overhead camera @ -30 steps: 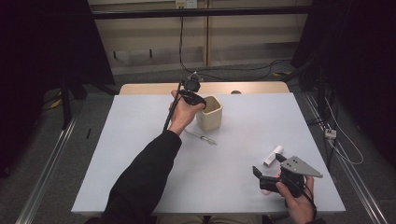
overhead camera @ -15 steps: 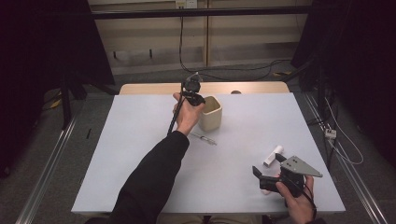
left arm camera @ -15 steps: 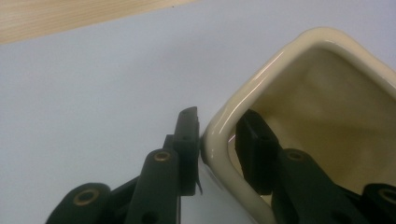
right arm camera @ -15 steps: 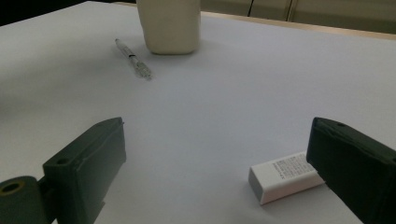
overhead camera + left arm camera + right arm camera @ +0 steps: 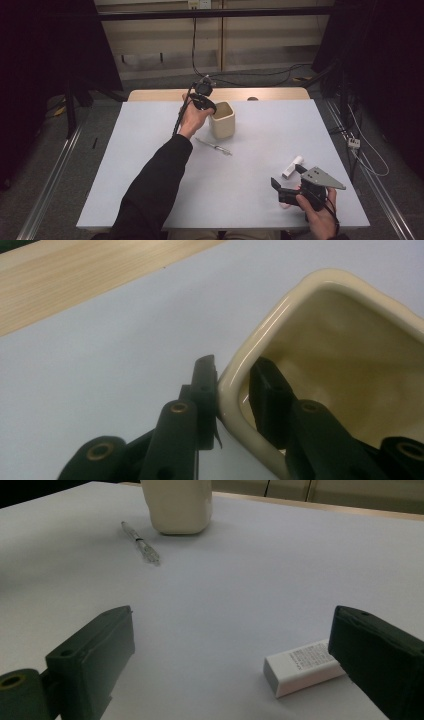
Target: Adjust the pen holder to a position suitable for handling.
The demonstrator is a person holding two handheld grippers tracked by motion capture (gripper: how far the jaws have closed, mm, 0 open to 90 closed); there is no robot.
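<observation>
High view: white desk (image 5: 250,165) fills the middle of the frame, wooden strip along its far edge. Left tool (image 5: 204,100) sits at upper centre, held by a hand on a black-sleeved arm that runs up from the bottom left; it is at the near-left rim of the cream cup (image 5: 222,120), touching it. Cup stands upright, upper centre of the desk. A pen (image 5: 213,146) lies flat just below the cup, slanted, apart from it. Right tool (image 5: 290,187) is at lower right, held in a hand low over the desk, grey three-cornered plate on top, jaws spread wide with nothing between them. A white eraser (image 5: 292,166) lies just above it, near the right edge. Left gripper view: left tool (image 5: 232,385) straddles the cup (image 5: 350,355) wall, one black jaw outside against the rim, the other inside the cup; the jaws have just been closing and are clenched on the rim at lower centre. Cup interior takes up the right half, looks empty as far as visible; desk (image 5: 100,365) on the left, wood strip at upper left. Right gripper view: right tool (image 5: 235,650) released, two black jaws at lower left and lower right, bare desk (image 5: 240,570) between them. Eraser (image 5: 302,667) lies at lower right, just beside the right-hand jaw, contact can't be told. Pen (image 5: 141,542) at upper left, cup (image 5: 176,505) base at top centre, just beside the pen.
</observation>
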